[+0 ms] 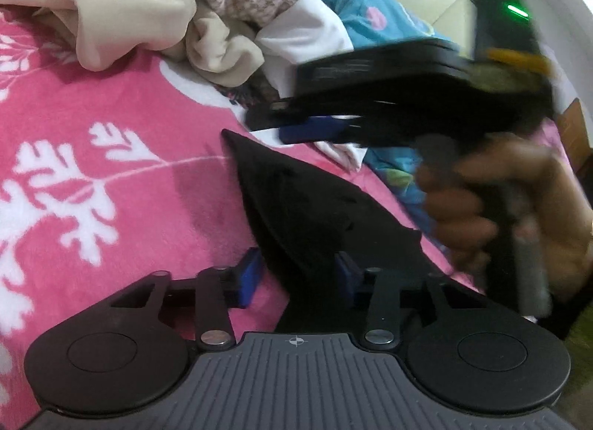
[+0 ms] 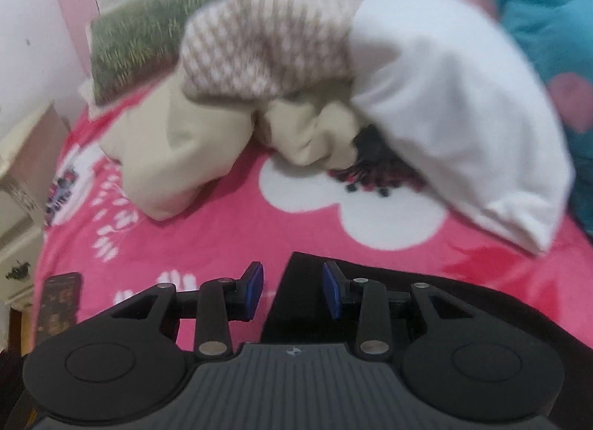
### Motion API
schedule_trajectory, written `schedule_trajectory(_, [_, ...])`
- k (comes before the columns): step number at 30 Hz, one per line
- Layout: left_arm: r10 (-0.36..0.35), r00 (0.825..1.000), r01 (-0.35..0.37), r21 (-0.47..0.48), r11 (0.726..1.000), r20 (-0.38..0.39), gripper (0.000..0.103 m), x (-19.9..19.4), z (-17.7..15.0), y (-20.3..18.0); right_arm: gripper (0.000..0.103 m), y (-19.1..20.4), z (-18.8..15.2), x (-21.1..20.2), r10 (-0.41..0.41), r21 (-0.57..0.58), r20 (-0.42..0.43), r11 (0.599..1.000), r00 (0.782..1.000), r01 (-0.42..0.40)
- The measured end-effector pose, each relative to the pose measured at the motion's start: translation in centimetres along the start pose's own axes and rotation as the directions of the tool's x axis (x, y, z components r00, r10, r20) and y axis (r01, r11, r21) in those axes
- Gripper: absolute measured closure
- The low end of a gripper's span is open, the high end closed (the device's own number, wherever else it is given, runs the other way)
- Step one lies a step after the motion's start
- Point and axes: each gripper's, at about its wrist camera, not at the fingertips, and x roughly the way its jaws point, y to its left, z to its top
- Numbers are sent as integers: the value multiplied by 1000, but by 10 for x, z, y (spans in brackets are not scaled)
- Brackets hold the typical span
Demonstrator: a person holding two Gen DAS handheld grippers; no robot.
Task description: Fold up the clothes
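Observation:
A black garment lies on the pink flowered blanket, one corner running out to a point. My left gripper is low over it and open; the black cloth fills most of the gap between its blue pads. My right gripper is open over the garment's edge, with pink blanket showing beside its left pad. In the left wrist view the right gripper is a blur just past the pointed corner, held by a hand.
Beyond the garment sits a pile of clothes: a cream piece, a houndstooth knit and a white one. A teal quilt lies to the right, a green cushion at the back left, and a phone near the left bed edge.

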Motion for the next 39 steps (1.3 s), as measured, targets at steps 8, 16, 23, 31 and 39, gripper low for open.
schedule_trajectory(8, [2, 1000, -2, 33, 999, -5, 100, 3, 4, 3, 101, -8, -1, 22, -33, 54, -11, 998, 999, 33])
schedule_trajectory(16, [76, 993, -78, 13, 997, 94, 102, 0, 28, 17, 101, -43, 4, -5, -2, 257, 215, 965, 977, -54])
schedule_trajectory(23, [182, 971, -175, -55, 983, 155, 103, 2, 45, 37, 101, -60, 14, 22, 1, 345, 247, 934, 969, -89])
schedule_trajectory(31, [248, 950, -229, -115, 966, 187, 102, 0, 45, 44, 98, -76, 18, 54, -49, 372, 228, 927, 972, -40])
schedule_trajectory(39, [199, 964, -168, -175, 970, 178, 99, -4, 46, 51, 66, -83, 15, -27, -49, 353, 294, 934, 954, -61])
